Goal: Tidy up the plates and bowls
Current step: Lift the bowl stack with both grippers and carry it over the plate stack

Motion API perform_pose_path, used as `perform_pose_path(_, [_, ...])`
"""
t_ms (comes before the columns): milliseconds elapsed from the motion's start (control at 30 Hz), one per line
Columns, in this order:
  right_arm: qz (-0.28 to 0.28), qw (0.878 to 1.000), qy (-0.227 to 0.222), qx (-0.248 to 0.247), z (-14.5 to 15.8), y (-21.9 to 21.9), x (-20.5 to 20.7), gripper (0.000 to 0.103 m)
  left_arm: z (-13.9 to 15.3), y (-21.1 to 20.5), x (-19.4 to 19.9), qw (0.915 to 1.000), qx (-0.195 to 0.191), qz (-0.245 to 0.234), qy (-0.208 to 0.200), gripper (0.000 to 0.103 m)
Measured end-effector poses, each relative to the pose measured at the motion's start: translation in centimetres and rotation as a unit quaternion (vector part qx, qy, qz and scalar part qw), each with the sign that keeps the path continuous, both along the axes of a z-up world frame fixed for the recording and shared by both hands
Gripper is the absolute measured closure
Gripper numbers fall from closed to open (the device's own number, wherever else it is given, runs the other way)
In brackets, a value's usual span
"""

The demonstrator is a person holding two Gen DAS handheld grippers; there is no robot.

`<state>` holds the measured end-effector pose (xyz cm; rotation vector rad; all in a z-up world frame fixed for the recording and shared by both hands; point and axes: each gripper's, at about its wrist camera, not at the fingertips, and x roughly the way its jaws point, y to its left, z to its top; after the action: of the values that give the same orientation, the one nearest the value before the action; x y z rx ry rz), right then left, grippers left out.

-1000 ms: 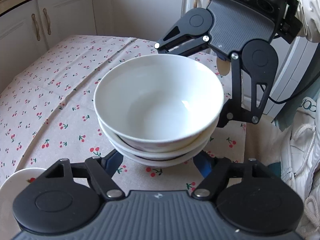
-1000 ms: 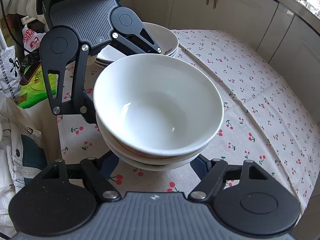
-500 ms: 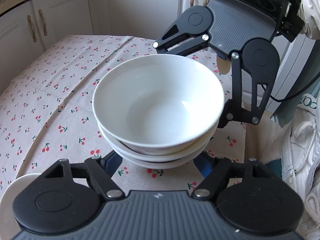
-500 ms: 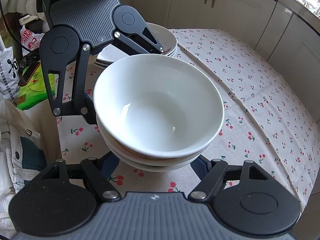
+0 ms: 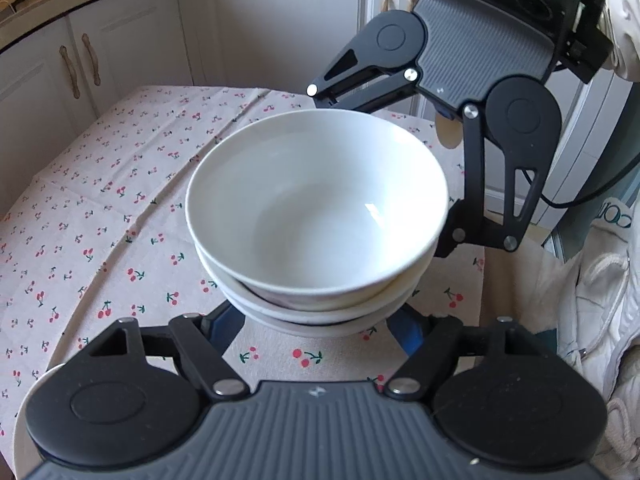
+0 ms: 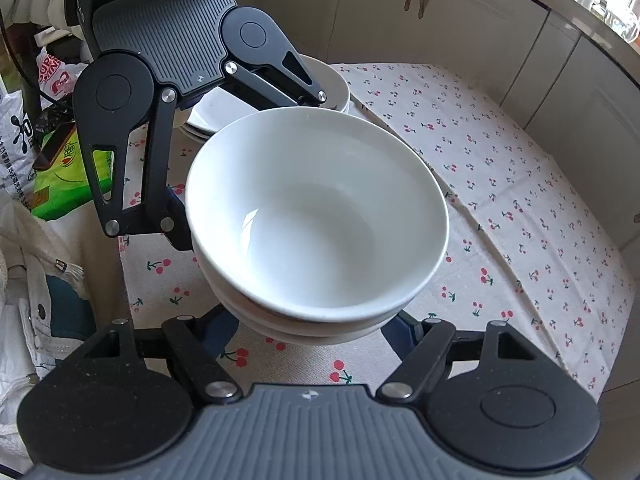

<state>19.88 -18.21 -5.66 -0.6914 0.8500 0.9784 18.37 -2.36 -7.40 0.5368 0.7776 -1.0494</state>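
A stack of three white bowls [image 5: 316, 208] hangs just above the cherry-print tablecloth [image 5: 120, 208]. It is held from two opposite sides. My left gripper [image 5: 316, 322] is shut on the lower bowls, and its blue pads [image 5: 224, 322] press under the rims. In the right wrist view the same bowl stack [image 6: 316, 216] fills the middle, with my right gripper [image 6: 312, 332] shut on it from the near side. Each gripper's black housing [image 5: 480, 52] faces the other across the bowls. The fingertips are hidden beneath the bowls.
A pile of white plates [image 6: 332, 80] sits on the cloth behind the left gripper's linkage. Another plate rim [image 5: 22, 424] peeks out at the lower left. White cabinets [image 5: 280, 32] ring the table. Bags [image 6: 48, 152] and a white garment [image 5: 600, 300] lie beside the table edge.
The bowl stack stays fixed between both grippers. The tablecloth behind it has drifted slightly, and less of the plate at the left wrist view's lower left shows.
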Motion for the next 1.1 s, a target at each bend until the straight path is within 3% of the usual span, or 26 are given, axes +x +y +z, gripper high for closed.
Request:
perform_pose_path(500, [0.042,0.998,-0.036,-0.015,3.5,4.2,-0.2,0.022,3.3,4.5,-1.5,0.9984,-0.009,0.043,-0.034,0.026])
perform_pose_path(1100, [0.106,0.993,-0.056,-0.019,3.7,12.5,1.2,0.022,4.6,12.1,-3.2,0.9924,-0.005,0.111,-0.052,0.026])
